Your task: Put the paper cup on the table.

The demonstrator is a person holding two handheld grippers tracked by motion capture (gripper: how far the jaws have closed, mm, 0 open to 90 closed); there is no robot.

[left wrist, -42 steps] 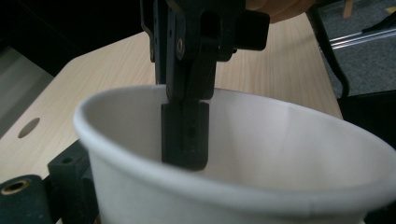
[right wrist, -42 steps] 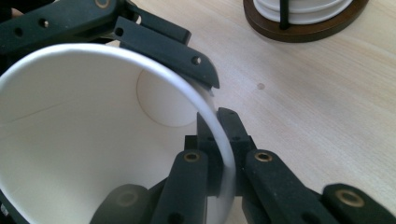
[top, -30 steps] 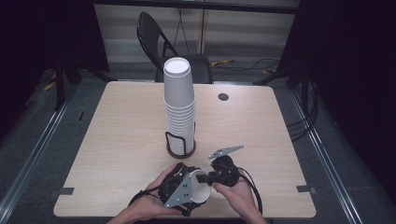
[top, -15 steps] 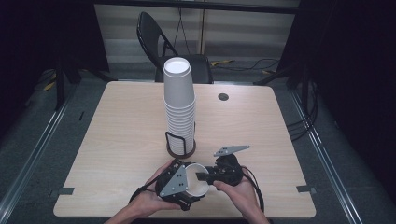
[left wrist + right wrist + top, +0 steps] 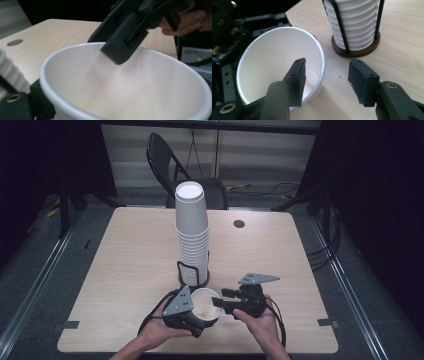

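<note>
A single white paper cup (image 5: 204,307) sits near the table's (image 5: 125,270) near edge, mouth tilted up toward the right gripper (image 5: 224,300), showing nothing inside. The left gripper (image 5: 187,312) is clamped around its body. The right gripper's jaws stand apart, one inside the rim, one outside. Just behind, a wire holder (image 5: 192,275) carries a tall upright stack of cups (image 5: 192,227).

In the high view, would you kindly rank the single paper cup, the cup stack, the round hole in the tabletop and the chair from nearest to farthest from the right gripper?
1. Single paper cup, at the right gripper, on its left.
2. Cup stack, just beyond, mid-table.
3. Round hole, near the far edge.
4. Chair, behind the table.
</note>
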